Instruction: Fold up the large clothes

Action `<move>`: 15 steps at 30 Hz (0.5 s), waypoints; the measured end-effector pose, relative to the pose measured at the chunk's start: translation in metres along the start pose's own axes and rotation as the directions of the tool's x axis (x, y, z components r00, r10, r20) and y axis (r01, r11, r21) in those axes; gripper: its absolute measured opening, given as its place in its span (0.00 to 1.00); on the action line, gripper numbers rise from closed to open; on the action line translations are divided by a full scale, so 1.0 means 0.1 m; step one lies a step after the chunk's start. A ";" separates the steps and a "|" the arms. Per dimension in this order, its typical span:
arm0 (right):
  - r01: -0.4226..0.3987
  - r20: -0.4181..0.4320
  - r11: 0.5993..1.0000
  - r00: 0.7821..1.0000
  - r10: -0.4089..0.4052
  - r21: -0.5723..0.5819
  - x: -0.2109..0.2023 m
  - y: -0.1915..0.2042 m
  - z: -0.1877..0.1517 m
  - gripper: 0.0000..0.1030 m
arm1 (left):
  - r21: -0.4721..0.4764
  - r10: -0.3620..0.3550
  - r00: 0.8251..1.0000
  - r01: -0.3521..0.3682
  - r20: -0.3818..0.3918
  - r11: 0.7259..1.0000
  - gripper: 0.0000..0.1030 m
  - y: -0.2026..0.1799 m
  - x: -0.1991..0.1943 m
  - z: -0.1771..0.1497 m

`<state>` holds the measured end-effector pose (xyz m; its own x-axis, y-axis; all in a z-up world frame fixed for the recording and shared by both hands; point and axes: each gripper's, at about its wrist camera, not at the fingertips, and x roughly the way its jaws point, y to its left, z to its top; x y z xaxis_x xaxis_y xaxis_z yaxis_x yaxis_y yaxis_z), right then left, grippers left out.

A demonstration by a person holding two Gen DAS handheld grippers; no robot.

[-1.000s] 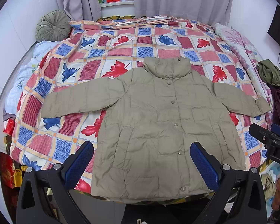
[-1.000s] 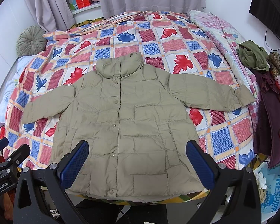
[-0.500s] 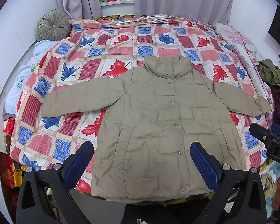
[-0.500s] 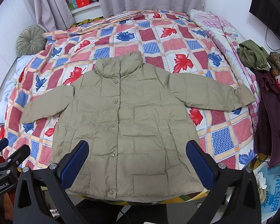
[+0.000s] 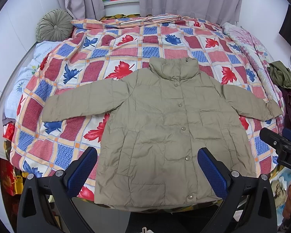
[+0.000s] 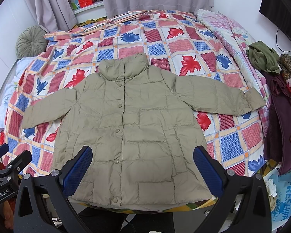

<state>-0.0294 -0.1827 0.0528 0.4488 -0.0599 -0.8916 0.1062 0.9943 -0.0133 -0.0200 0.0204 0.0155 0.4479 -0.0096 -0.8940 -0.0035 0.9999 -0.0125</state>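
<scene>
Khaki jacket [image 6: 133, 128] flat on bed [image 6: 184, 44], tool [image 6: 142, 172] agape

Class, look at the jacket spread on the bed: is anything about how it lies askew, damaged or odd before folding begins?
Nothing stands out. The jacket lies flat, buttoned, front up, both sleeves spread out on the quilt. Only its hem reaches the bed's near edge. Both grippers, left and right, are open and apart from it.

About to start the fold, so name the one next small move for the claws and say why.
Probably bring the left claw down to the cuff of the left sleeve to fold it across the chest. The khaki jacket lies flat, buttoned, both sleeves spread on the quilt, and both claws, the right claw too, hang open above its hem, holding nothing.
</scene>
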 end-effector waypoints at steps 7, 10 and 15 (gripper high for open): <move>0.001 -0.001 1.000 1.000 -0.001 0.001 0.01 0.00 0.01 1.00 | 0.000 -0.001 1.000 0.001 -0.001 1.000 1.00 0.00 0.00 0.01; 0.001 -0.001 1.000 1.000 -0.001 0.001 0.01 0.00 0.01 1.00 | 0.000 -0.001 1.000 0.001 -0.001 1.000 1.00 0.00 0.00 0.01; 0.001 -0.002 1.000 1.000 -0.001 0.002 0.01 0.00 0.01 1.00 | 0.000 -0.001 1.000 0.001 -0.002 1.000 1.00 -0.01 0.00 0.02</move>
<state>-0.0286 -0.1825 0.0526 0.4466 -0.0605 -0.8927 0.1079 0.9941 -0.0134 -0.0178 0.0194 0.0164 0.4465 -0.0108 -0.8947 -0.0032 0.9999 -0.0136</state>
